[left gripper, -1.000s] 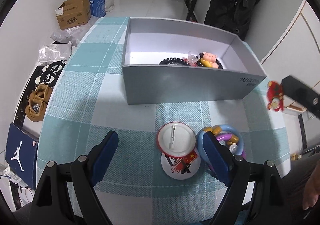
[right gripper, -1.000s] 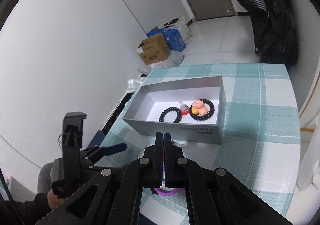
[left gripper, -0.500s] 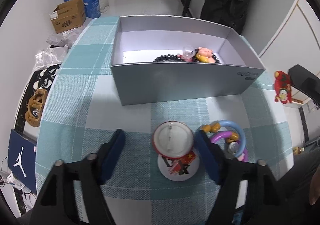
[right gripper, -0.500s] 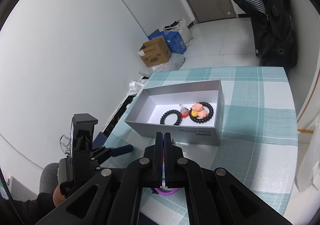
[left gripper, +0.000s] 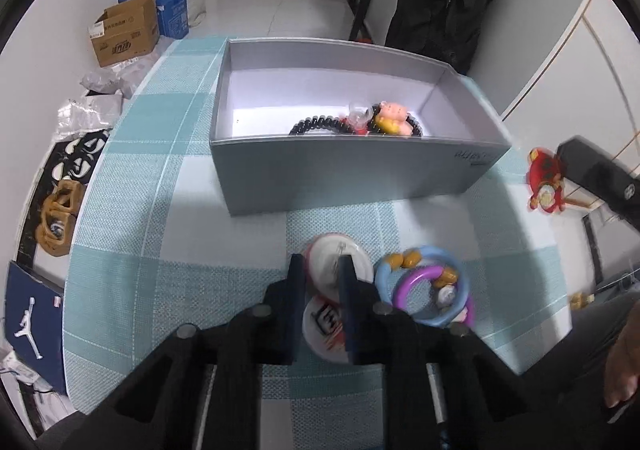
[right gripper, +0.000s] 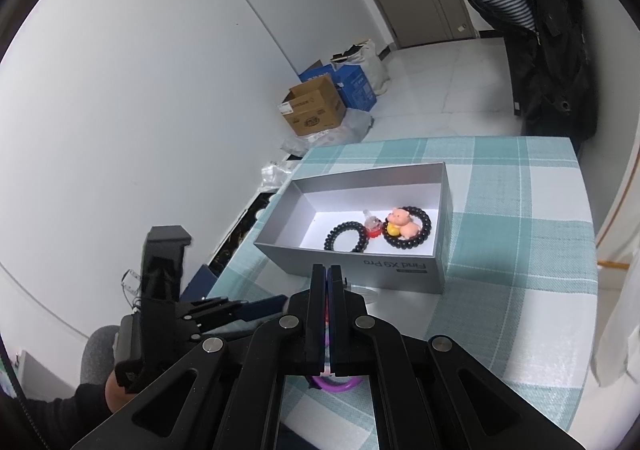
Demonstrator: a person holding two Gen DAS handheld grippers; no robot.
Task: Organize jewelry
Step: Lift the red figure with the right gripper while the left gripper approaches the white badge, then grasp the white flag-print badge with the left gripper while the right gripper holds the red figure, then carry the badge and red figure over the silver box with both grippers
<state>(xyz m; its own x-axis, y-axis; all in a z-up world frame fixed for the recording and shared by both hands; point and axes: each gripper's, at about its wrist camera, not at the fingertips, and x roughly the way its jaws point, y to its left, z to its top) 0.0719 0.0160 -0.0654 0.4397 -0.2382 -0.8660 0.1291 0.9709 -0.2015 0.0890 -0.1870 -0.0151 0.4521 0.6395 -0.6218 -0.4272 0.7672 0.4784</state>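
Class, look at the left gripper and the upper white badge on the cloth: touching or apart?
Touching. In the left wrist view the left gripper has its two fingers closed against the edges of the upper badge, with no gap visible on either side.

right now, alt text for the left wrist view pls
The left gripper has its dark blue jaws closed on a round white pin badge on the teal checked tablecloth, beside blue and purple plastic bangles. Behind stands an open grey cardboard box holding black bead bracelets and a pink pig charm.

Gray box [right gripper: 400, 270] front reads "Find X9 Pro", upside down; other txt illegible.
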